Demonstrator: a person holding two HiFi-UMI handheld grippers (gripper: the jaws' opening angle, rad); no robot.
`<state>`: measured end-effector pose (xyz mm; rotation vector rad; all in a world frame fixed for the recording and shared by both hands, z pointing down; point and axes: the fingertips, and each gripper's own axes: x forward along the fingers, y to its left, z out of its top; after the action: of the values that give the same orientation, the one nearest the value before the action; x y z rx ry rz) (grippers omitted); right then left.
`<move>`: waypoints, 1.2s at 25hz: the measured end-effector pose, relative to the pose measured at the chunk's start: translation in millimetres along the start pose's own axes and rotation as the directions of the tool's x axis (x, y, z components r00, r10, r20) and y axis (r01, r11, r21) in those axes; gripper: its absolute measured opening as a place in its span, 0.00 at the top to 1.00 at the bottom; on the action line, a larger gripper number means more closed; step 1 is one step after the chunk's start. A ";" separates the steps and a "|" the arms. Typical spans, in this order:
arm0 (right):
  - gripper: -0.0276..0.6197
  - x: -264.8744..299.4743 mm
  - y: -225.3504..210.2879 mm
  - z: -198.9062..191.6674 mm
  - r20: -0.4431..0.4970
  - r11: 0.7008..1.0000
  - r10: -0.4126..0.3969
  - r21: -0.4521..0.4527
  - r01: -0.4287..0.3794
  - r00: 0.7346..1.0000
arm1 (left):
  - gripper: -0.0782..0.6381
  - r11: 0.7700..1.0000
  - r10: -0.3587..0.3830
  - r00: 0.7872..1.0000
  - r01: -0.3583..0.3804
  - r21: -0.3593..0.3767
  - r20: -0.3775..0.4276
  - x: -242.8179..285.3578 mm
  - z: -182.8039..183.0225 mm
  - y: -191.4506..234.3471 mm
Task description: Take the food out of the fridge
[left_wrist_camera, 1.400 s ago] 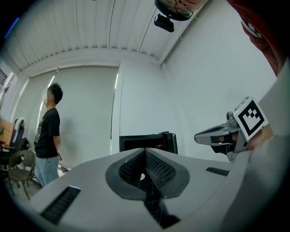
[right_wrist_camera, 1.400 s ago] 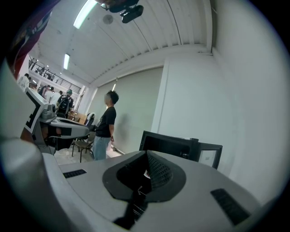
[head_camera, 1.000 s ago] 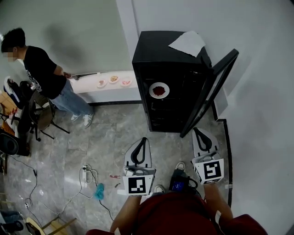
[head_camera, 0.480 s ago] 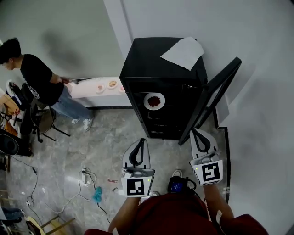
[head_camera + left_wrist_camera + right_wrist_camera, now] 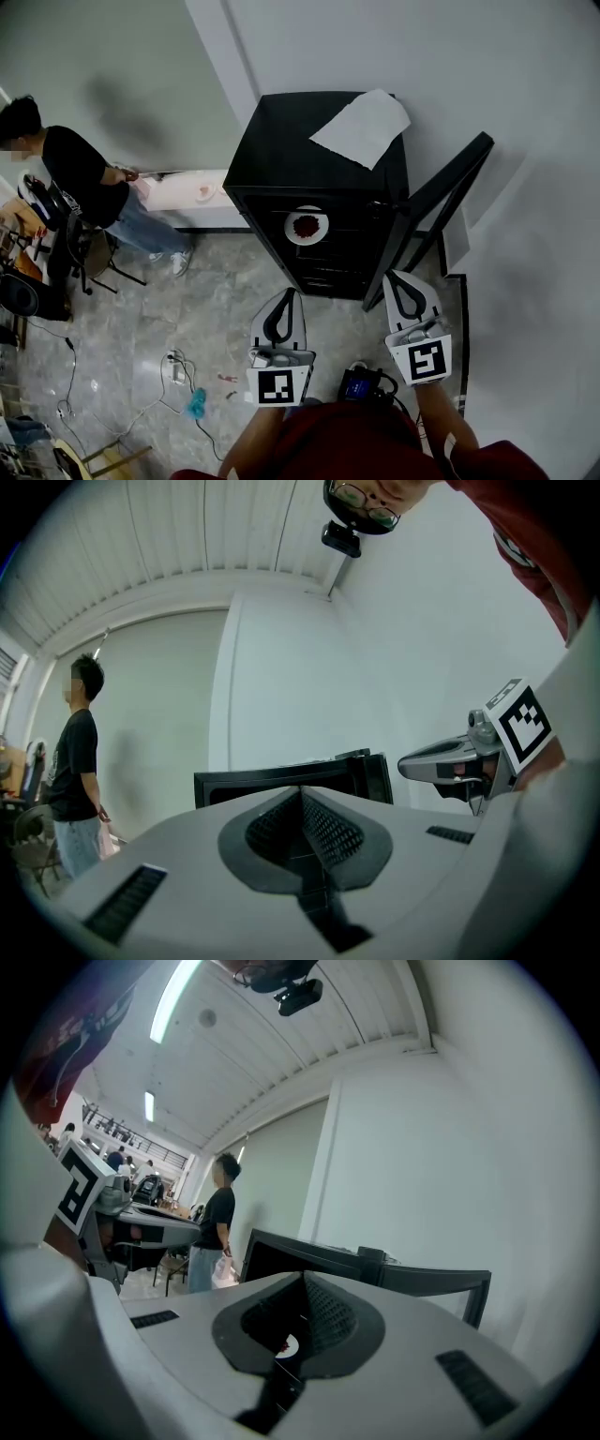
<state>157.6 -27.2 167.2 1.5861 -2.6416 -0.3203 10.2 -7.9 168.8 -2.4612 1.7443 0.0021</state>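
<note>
A black fridge [image 5: 319, 173] stands against the wall with its door [image 5: 436, 211] swung open to the right. On an upper shelf inside sits a white plate of red food [image 5: 307, 226]. My left gripper [image 5: 292, 292] is shut and empty, pointing level at the fridge front from a short way off. My right gripper [image 5: 394, 275] is also shut and empty, close to the lower edge of the open door. In the left gripper view the fridge [image 5: 281, 782] lies beyond the closed jaw tips [image 5: 300, 789]. The right gripper view shows its closed tips [image 5: 303, 1277] before the fridge [image 5: 300, 1252].
A sheet of white paper [image 5: 363, 127] lies on the fridge top. A person in a black shirt [image 5: 80, 173] stands at a white counter [image 5: 178, 192] at the left. Chairs [image 5: 80, 248] and cables with a power strip [image 5: 178, 366] are on the grey floor.
Both grippers have moved forward toward the fridge, which now sits nearer and lower in the head view. The jaws stayed shut.
</note>
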 end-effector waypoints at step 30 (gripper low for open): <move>0.92 71.0 30.7 -15.5 -0.023 0.998 0.062 0.009 -0.061 0.998 | 0.87 0.994 0.032 0.999 -0.032 -0.103 -0.007 49.2 -28.1 45.4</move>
<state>99.4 -78.0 183.6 1.4976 -2.6713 -0.2872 -18.1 -71.8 188.5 -2.5056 1.8297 0.0916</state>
